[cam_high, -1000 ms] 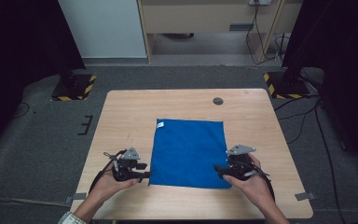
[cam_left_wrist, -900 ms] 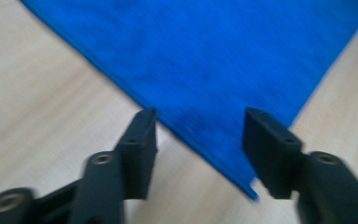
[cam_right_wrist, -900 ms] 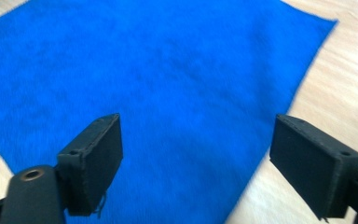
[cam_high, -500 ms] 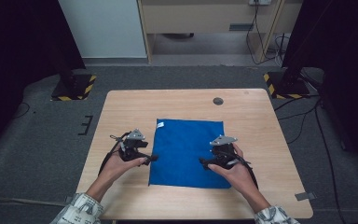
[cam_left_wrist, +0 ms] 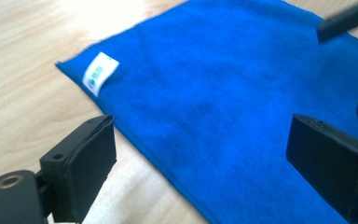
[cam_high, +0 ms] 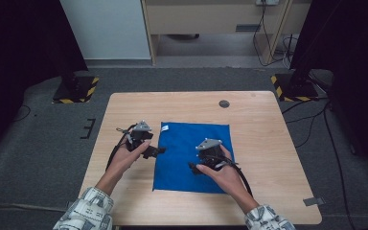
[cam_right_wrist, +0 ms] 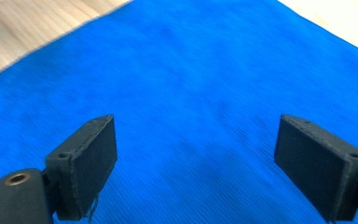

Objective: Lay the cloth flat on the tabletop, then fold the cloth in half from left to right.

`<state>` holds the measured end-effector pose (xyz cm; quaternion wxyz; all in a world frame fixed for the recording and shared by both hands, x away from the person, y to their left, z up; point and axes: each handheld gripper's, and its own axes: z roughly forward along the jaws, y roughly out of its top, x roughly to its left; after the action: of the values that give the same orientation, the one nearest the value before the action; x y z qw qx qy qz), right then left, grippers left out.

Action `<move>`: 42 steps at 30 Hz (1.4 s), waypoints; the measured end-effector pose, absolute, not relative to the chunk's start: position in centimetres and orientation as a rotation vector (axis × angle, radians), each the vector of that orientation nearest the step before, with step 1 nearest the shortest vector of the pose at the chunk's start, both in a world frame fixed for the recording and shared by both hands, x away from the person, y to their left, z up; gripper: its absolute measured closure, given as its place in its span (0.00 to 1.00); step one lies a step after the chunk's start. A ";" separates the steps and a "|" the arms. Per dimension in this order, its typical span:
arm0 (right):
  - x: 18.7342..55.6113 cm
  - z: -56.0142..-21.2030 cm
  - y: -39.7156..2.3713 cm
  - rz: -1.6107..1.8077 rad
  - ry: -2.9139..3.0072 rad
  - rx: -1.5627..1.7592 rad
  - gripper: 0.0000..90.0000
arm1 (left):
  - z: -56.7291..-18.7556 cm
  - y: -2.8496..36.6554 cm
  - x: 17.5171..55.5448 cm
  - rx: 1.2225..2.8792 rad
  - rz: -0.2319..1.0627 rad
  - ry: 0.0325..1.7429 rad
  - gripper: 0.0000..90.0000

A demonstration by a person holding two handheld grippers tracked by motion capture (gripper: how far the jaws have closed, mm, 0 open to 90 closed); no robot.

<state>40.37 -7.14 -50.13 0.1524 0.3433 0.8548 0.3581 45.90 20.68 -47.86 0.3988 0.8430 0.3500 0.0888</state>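
A blue cloth (cam_high: 191, 155) lies flat on the wooden table (cam_high: 268, 143), with a white label (cam_left_wrist: 100, 72) at its far left corner. My left gripper (cam_high: 155, 152) hovers at the cloth's left edge, open. Its jaws have just been opening and straddle the cloth's border (cam_left_wrist: 203, 140) with nothing pinched between them. My right gripper (cam_high: 194, 167) is over the middle of the cloth (cam_right_wrist: 191, 70), pointing left. It stands open (cam_right_wrist: 196, 135), its jaws having just eased in slightly, and grips nothing. One fingertip (cam_left_wrist: 345, 18) of the right gripper appears in the left gripper view.
A small dark round disc (cam_high: 224, 103) sits near the table's far edge. A grey strip of tape (cam_high: 313, 201) lies at the near right corner. Bare wood surrounds the cloth on all sides.
Both hands left the cloth's near corners. The left gripper moved away from the person along the left edge. The right gripper moved left, onto the cloth's middle. The cloth lies as before.
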 end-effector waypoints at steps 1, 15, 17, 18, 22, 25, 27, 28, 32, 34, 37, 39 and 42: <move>40.3 -50.1 -6.8 1.034 2.460 0.976 0.16 | -47.8 20.6 46.1 2.134 0.232 0.887 0.09; 38.8 -50.3 -0.6 1.090 2.558 0.836 0.35 | -47.9 20.4 48.0 2.096 0.352 0.923 0.11; 38.5 -50.3 0.0 1.098 2.564 0.815 0.39 | -47.8 20.6 48.1 2.087 0.357 0.930 0.11; 38.4 -50.3 0.3 1.100 2.567 0.804 0.40 | -47.7 20.7 48.0 2.087 0.364 0.937 0.11; 37.8 -50.5 1.4 1.130 2.581 0.758 0.48 | -47.4 21.3 48.0 2.075 0.361 0.943 0.12; 37.3 -50.5 2.1 1.133 2.598 0.737 0.51 | -47.0 21.5 48.0 2.095 0.365 0.950 0.12; 37.1 -50.5 2.5 1.144 2.612 0.729 0.51 | -46.7 21.5 48.0 2.094 0.362 0.946 0.12; 37.1 -50.5 2.5 1.165 2.622 0.732 0.51 | -46.6 21.5 48.1 2.098 0.361 0.939 0.12; 36.9 -50.5 2.9 1.188 2.628 0.725 0.57 | -46.1 21.4 48.1 2.097 0.361 0.940 0.12; 36.6 -50.5 3.1 1.184 2.635 0.713 0.60 | -46.1 21.5 48.1 2.098 0.356 0.946 0.12; 36.4 -50.5 3.2 1.188 2.642 0.702 0.65 | -46.1 21.6 48.1 2.109 0.357 0.947 0.12; 36.2 -50.5 3.3 1.189 2.651 0.697 0.68 | -46.0 21.7 48.1 2.107 0.361 0.951 0.12; 36.1 -50.5 3.4 1.192 2.658 0.682 0.74 | -45.9 21.7 48.1 2.102 0.365 0.957 0.12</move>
<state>36.06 3.44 -50.50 0.0747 0.2274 0.8859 0.3973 48.09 21.75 -45.93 0.3912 0.8273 0.3766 0.1437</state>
